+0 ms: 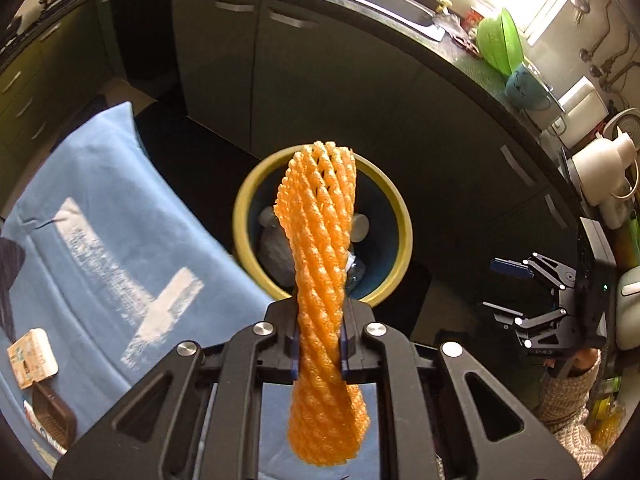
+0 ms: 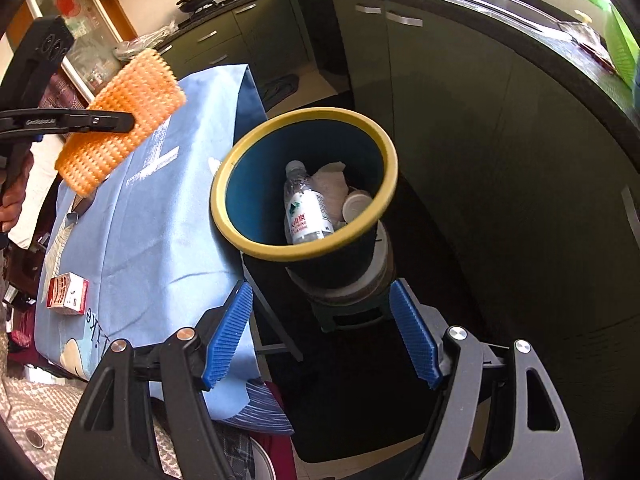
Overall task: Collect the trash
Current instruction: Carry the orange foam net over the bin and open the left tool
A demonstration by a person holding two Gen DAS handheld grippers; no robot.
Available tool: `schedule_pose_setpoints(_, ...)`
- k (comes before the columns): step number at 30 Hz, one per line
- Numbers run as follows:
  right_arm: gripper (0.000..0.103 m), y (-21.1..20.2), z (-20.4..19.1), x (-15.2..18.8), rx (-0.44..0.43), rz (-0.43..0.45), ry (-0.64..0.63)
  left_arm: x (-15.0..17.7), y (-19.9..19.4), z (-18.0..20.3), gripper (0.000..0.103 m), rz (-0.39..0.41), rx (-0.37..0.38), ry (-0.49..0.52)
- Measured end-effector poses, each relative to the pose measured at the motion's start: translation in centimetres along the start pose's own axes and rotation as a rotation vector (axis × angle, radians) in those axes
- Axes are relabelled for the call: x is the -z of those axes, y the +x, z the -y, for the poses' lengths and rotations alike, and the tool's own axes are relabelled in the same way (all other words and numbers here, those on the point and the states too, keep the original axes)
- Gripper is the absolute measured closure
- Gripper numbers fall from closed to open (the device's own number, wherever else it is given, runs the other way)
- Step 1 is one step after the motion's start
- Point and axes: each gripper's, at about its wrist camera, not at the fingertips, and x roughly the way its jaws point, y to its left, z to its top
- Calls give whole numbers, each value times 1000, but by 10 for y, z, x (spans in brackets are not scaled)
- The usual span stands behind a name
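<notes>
Left gripper clamped on the orange foam fruit net, held above the yellow-rimmed bin, probably for dropping in. Bin already holds a water bottle and paper scraps. Right gripper jaws apart, empty, near the bin beside the blue-clothed worktop.

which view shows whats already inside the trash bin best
The right wrist view: the trash bin opens toward it, showing a water bottle, crumpled paper and a white lid. In the left wrist view the orange foam net blocks most.
</notes>
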Motion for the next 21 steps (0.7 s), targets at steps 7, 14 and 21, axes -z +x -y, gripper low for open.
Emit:
schedule_pose_setpoints(7,30,-11,39,26,-3,18,84,-39,77,34,83,-41,-29,34)
schedule_pose_setpoints(14,29,-8,53,33,-11,10,102,-54,92,40,49,-15,-55,41)
schedule_pose_setpoints(21,29,-6,39,27,-13,8,78,-46,52,27,37,47,-10,26)
